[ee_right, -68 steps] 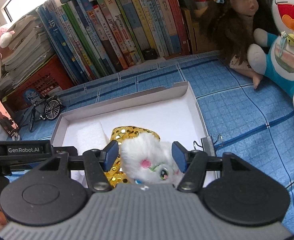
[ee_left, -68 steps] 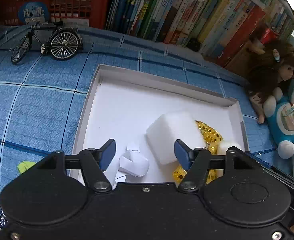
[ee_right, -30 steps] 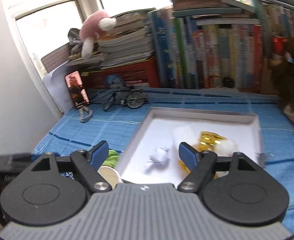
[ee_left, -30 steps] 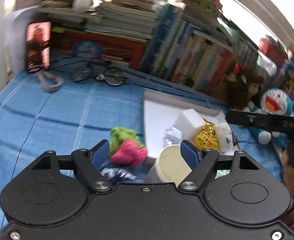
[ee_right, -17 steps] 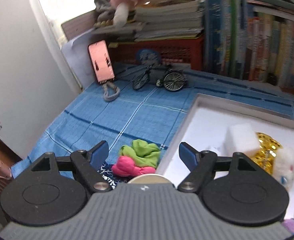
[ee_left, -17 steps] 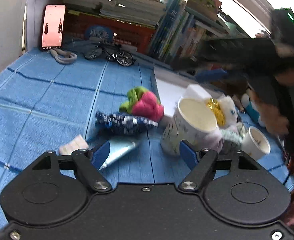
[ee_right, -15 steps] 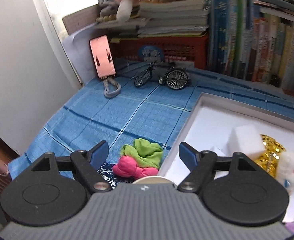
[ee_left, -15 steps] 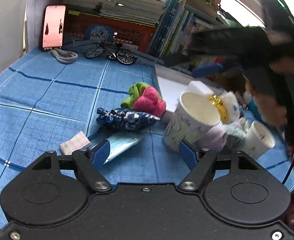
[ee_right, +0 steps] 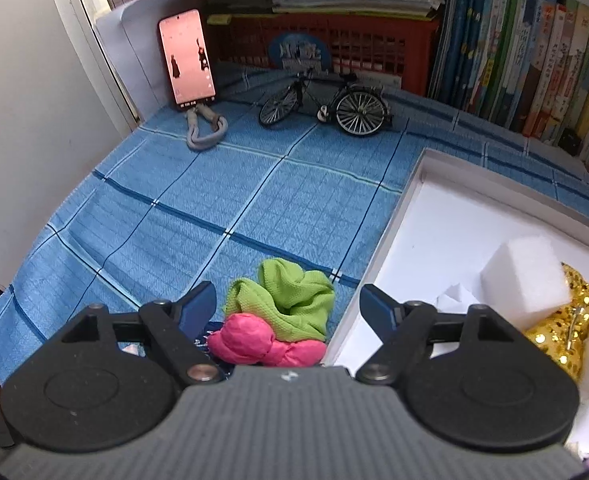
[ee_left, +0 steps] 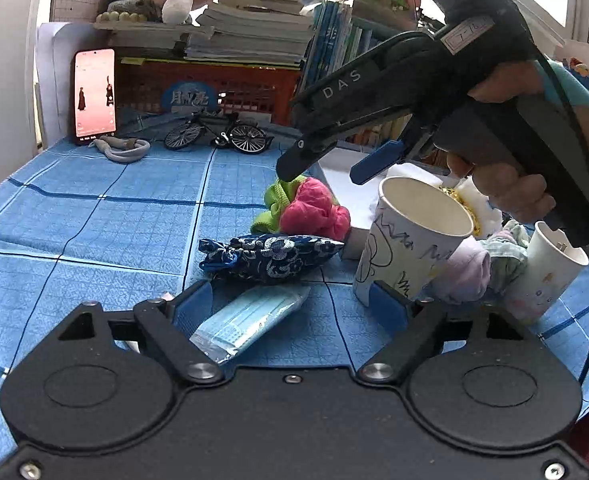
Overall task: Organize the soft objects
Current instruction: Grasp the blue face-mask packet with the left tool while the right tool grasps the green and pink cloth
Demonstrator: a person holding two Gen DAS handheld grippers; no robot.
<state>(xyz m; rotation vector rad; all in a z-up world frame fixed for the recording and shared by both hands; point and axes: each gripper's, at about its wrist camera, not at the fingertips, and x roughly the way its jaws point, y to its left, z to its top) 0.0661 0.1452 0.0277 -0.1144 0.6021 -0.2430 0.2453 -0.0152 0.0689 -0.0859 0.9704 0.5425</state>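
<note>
Green cloth [ee_right: 290, 296], pink cloth [ee_right: 254, 342], blue checked tablecloth [ee_right: 198, 208].

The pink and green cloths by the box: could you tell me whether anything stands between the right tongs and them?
Nothing visible does. The right tongs hang open directly above the pink cloth and green cloth, which lie together on the blue tablecloth beside the white box.

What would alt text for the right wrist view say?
An open right gripper hovers over a green cloth and pink cloth on a blue checked tablecloth, beside a white box holding a foam block.
</note>
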